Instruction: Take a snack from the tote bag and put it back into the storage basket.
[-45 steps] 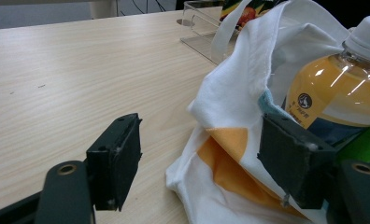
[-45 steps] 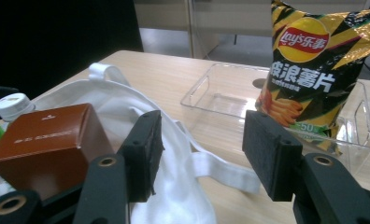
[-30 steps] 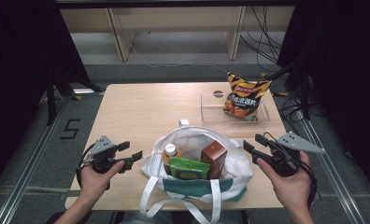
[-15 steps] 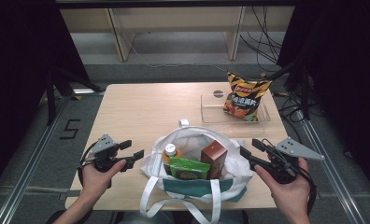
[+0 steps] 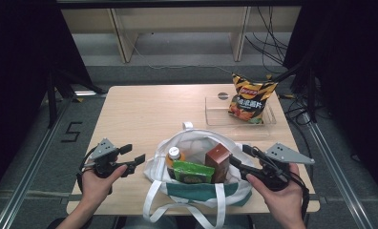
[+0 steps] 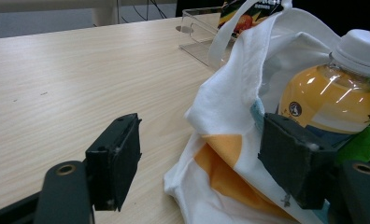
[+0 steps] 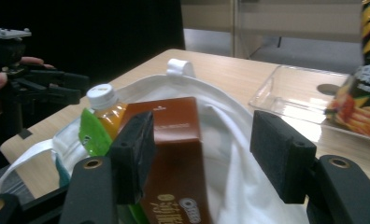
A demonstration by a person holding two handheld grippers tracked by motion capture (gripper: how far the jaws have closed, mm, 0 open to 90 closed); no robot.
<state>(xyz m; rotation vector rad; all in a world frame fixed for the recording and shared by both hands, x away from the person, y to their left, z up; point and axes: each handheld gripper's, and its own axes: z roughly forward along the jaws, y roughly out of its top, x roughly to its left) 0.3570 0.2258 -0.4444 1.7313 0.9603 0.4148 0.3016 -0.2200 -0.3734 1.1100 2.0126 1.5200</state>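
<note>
Right gripper point(image 5: 240, 161): you have it at the bag's near right rim, jaws spread wide and just now opening further, pads pressing on nothing; in the right gripper view the brown box point(image 7: 174, 154) stands partly between your pads, the left one in front of its near corner.
Left gripper point(image 5: 133, 154): spread as well, held just off the bag's left side; in the left gripper view the white cloth sits between your fingers but neither pad presses it.
Tote bag point(image 5: 196, 143): soft white cloth, slumped open on the table point(image 5: 139, 109); expect it to fold and drag if you pinch it, so steady its rim.
Brown box, handling: stiff carton, probably light; take it across its flat sides near the top, above the cloth.
Juice bottle point(image 6: 330, 95): beyond your left pads, upright in the bag; smooth and rounded, likely heavier and slippery.
Green packet point(image 5: 193, 171): crinkly, soft, wedged between bottle and box.
Chip bag point(image 5: 248, 98): farthest, standing in a clear tray point(image 5: 215, 112).
Hidden: the bag's bottom and the lower parts of its contents.
</note>
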